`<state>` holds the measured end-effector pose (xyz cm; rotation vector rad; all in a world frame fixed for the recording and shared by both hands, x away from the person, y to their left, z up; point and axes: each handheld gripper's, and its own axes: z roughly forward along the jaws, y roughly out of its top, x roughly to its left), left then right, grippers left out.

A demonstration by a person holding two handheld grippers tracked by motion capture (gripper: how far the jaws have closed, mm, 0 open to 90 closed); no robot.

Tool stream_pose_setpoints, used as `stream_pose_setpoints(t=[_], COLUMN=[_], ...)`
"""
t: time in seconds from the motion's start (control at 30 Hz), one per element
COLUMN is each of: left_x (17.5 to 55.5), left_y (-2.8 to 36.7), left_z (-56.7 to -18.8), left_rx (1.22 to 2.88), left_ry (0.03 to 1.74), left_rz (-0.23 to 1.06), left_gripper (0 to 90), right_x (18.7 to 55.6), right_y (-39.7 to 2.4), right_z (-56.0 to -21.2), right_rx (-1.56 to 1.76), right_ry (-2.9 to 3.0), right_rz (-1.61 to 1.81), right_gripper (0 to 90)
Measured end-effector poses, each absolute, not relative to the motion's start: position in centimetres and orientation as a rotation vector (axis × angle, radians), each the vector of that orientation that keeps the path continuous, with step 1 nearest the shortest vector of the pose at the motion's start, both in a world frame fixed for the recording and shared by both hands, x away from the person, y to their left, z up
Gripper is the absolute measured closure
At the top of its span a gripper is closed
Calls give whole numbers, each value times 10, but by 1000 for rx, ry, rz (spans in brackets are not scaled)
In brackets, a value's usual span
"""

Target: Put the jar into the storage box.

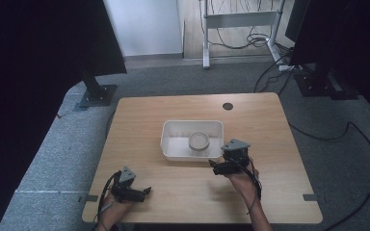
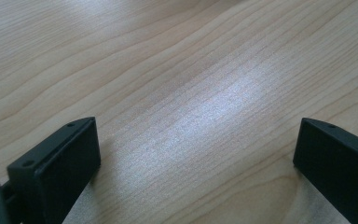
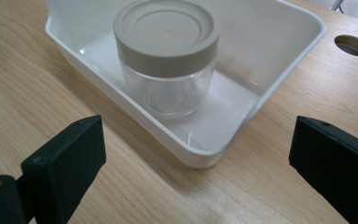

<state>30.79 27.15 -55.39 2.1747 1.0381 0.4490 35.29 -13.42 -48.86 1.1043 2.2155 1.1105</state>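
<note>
Right gripper view: right tongs point(image 3: 196, 154) gape wide with nothing between the jaws, aimed at a clear glass jar point(image 3: 168, 84) with a grey lid point(image 3: 166, 32), upright inside a white plastic tub point(image 3: 279, 70) on the wooden bench point(image 3: 28, 93). High view: tub sits mid-bench, right tongs just beside its near right corner. Left tongs point(image 2: 196, 154) equally wide, empty, over bare bench near the front left edge, well apart from the tub.

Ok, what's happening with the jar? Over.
Both grippers open, empty. Clear glass jar with grey lid upright in white plastic tray. Right gripper facing it, path clear.
</note>
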Motion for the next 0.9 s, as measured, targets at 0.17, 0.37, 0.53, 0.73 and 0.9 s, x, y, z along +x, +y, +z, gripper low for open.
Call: stream_pose_setpoints(t=[0.17, 0.37, 0.53, 0.73, 0.9], left_x=[308, 308, 308, 308, 308], left_y=[271, 271, 271, 272, 271], left_z=[-554, -554, -554, -554, -554], left_rx=[2175, 2175, 2175, 2175, 2175], left_ry=[1038, 1038, 1038, 1038, 1038], left_rz=[449, 449, 449, 449, 449], left_gripper=[3, 3, 2, 2, 2], right_x=[350, 347, 344, 340, 335], right_y=[-140, -145, -151, -160, -166], right_z=[-491, -494, -497, -499, -500], right_rx=[1103, 1112, 1114, 1127, 1130], right_ry=[2212, 2212, 2210, 2198, 2190], right_rz=[1109, 1105, 1090, 1076, 1061], right_gripper=[37, 37, 37, 37, 37])
